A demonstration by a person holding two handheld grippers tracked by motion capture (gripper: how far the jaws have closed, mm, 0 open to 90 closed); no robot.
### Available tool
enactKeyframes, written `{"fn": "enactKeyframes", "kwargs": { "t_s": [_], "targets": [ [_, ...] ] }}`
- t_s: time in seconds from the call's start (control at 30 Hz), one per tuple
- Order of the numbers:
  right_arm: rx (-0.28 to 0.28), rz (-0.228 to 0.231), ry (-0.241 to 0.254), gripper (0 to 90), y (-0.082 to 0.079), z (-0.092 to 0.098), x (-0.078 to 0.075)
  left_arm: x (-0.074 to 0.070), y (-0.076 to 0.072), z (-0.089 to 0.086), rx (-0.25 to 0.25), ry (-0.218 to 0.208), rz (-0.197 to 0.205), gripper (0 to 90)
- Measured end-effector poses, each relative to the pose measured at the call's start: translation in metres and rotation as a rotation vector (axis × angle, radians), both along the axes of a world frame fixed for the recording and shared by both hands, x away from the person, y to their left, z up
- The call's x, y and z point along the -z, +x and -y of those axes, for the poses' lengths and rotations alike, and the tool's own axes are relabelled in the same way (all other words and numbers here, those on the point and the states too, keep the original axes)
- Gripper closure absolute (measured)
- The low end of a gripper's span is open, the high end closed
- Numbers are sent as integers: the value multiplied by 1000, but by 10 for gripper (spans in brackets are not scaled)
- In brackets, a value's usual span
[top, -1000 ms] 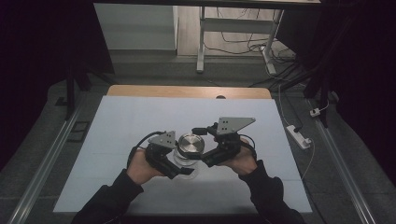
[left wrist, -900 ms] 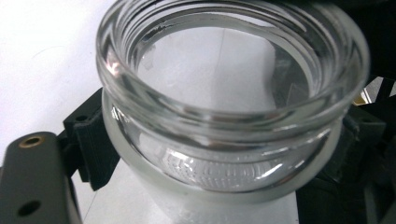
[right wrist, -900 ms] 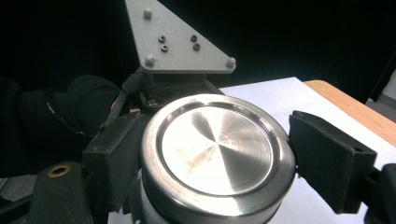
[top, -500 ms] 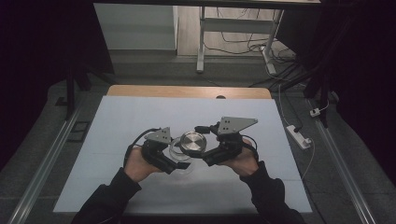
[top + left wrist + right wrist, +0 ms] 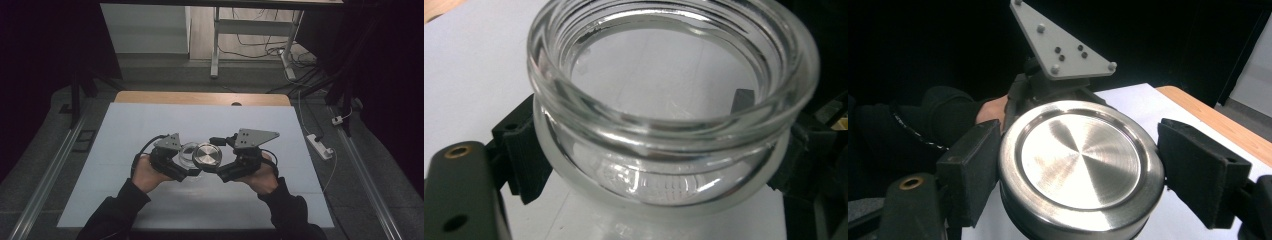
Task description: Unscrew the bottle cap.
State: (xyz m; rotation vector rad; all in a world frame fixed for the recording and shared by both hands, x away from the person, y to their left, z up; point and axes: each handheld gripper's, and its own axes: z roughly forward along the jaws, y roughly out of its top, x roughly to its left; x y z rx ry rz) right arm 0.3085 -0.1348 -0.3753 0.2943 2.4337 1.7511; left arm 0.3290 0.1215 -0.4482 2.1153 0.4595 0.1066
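Lower centre of the high view, over the pale blue-white tabletop (image 5: 150,125), 2 hands meet w/ their grippers side by side. Left gripper (image 5: 192,172), held by the left hand (image 5: 145,174), has its black fingers (image 5: 521,155) closed on a clear round glass jar (image 5: 669,100); in the left gripper view the pads press the jar's body below its threaded neck, one each side, mouth open & facing up, nothing visible inside. In the high view the jar (image 5: 189,153) sits just left of centre frame.

Right gripper (image 5: 220,173), in the right hand (image 5: 262,175), grips a round brushed-metal lid (image 5: 1080,165) w/ its fingers (image 5: 970,170) clamped on opposite edges of the rim; lid's flat top faces up. In the high view the lid (image 5: 207,155) is just right of the jar, overlapping its edge; can't tell if they touch. Grey 3-cornered plate (image 5: 255,136) tops the right gripper. Dark sleeves (image 5: 117,210) enter from the bottom edge.
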Motion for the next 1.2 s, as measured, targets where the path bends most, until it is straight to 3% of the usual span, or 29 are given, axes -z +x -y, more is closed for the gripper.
{"fn": "enactKeyframes", "kwargs": {
  "t_s": [1.2],
  "targets": [
    [8,-13,-41,194,-19,2,29,2,18,-2,-80,-15,28,155]
  ]
}}
